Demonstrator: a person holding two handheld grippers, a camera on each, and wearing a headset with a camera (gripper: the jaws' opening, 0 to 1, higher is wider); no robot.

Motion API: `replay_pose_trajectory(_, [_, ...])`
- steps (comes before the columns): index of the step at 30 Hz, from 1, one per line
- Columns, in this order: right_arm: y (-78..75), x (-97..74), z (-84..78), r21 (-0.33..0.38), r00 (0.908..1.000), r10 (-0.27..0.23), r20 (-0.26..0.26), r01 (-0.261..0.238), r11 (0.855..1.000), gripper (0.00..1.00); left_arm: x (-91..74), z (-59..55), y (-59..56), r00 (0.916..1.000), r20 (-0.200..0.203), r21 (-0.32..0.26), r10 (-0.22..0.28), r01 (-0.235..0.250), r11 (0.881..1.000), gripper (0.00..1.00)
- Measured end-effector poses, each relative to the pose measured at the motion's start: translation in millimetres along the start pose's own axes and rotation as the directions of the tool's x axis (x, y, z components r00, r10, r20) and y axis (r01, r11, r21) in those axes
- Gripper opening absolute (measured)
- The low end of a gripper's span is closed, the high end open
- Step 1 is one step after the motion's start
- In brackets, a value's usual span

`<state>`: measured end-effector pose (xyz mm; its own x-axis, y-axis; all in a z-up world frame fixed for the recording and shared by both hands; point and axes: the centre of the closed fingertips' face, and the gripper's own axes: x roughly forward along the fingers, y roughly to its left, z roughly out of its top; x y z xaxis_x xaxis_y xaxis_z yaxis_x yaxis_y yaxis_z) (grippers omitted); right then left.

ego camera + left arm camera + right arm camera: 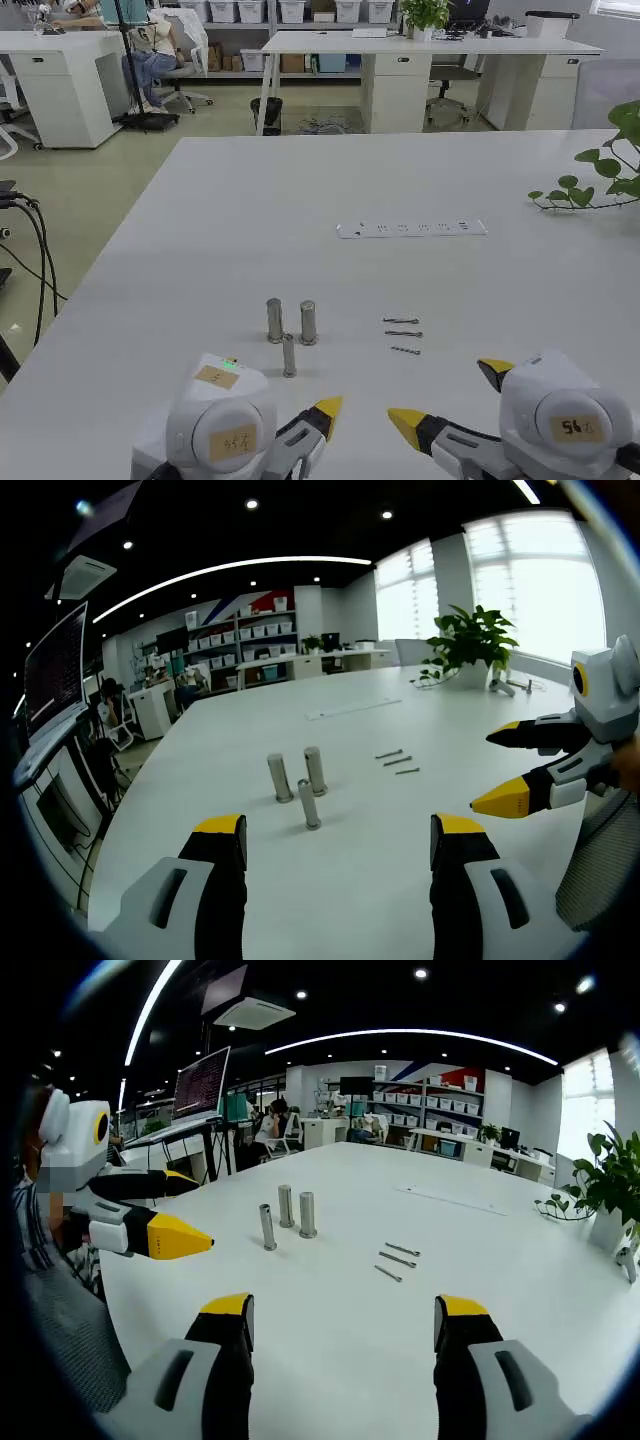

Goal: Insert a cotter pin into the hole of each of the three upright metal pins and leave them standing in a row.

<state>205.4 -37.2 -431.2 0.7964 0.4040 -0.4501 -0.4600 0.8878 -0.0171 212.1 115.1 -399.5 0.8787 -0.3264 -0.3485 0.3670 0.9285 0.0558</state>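
1. The left gripper [338, 830], white-bodied with yellow-tipped black jaws, hovers low over the white rectangular workbench table [200, 250] at seven o'clock in the head view. Its jaws are spread wide and grip nothing.
2. Three short silver cylindrical metal pins [308, 322] stand upright near the table's front edge, at twelve o'clock from the left gripper. They form a tight triangle: two side by side, the third just beside them at six o'clock. In the right gripper view a small hole shows near the top of the nearest pin.
3. Three thin grey cotter pins [404, 333] lie flat on the table at three o'clock from the metal pins, apart from them and stacked one behind the other in a short column.
4. The right gripper [344, 1307], a match for the left, hangs at five o'clock in the head view, its jaws likewise set wide with nothing between them.
5. A long white power strip [411, 229] lies across the table at twelve o'clock from the cotter pins, well apart from them.
6. A leafy green plant [600, 170] trails over the table at two o'clock; in the left gripper view it stands in a pale pot [468, 675].
7. White storage bins [292, 10] line shelves across the room at twelve o'clock; their contents cannot be made out.
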Motion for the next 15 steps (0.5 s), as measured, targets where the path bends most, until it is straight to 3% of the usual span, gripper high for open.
replay_pose_trajectory(3, [-1.3, -0.7, 4.6, -0.005, 0.9998, -0.006, 0.021, 0.006, 1.0, 0.68, 0.4, 1.1, -0.9, 1.0, 0.005, 0.004, -0.005, 0.005, 1.0, 0.85])
replay_pose_trajectory(15, [-7.2, -1.5, 4.0, 0.002, 0.9994, -0.027, 0.021, 0.026, 1.0, 0.72, 1.5, 4.9, -6.7, 0.9996, 0.016, 0.013, -0.022, 0.022, 1.0, 0.95])
